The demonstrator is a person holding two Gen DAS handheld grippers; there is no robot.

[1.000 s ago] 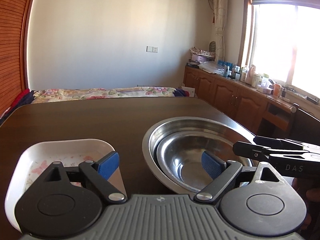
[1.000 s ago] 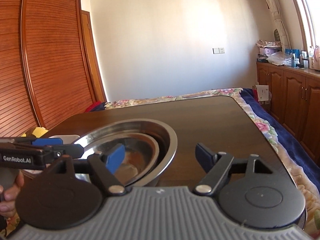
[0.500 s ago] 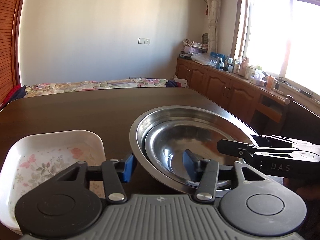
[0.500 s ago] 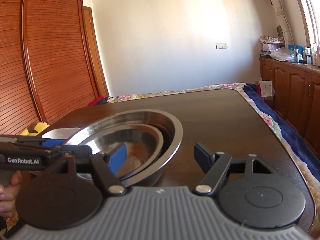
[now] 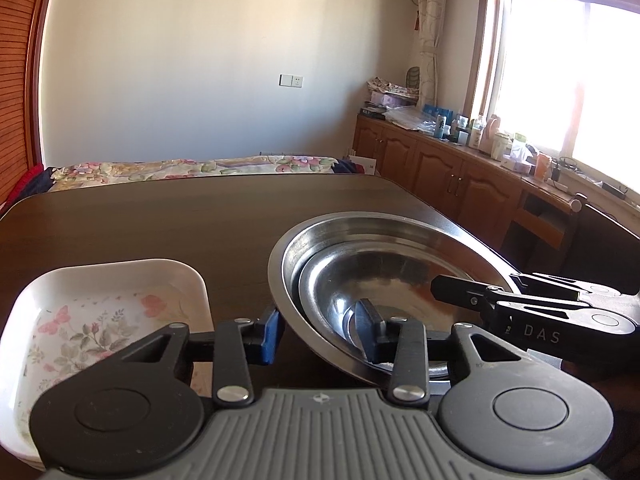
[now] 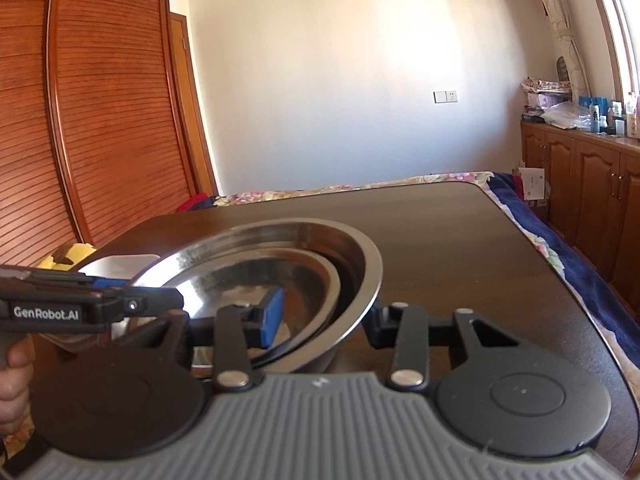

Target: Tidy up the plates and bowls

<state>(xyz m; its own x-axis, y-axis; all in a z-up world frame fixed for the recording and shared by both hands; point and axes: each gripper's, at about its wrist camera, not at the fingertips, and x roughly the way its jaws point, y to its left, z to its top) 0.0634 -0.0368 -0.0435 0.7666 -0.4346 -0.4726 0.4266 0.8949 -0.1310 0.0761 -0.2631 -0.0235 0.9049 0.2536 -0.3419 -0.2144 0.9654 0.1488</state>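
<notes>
left gripper [image 5: 318, 334]: jaws just closing, straddling the near-left rim of the large steel bowl [image 5: 400, 224]; pad contact can't be confirmed
right gripper [image 6: 324, 318]: jaws just closing, straddling the same bowl's near-right rim; contact unclear
large steel bowl: lower centre, on the dark table [image 5: 160, 216], holds a smaller steel bowl [image 5: 360, 280] (nested, nothing else inside)
white floral dish [image 5: 100, 304]: lower left, just beside the bowls, empty

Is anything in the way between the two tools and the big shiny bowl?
No. Both tools have just been closing with the bowl's rim between their fingers: the left tool straddles the big metal bowl on its left side, the right tool on the opposite side. A smaller metal bowl sits inside.
</notes>
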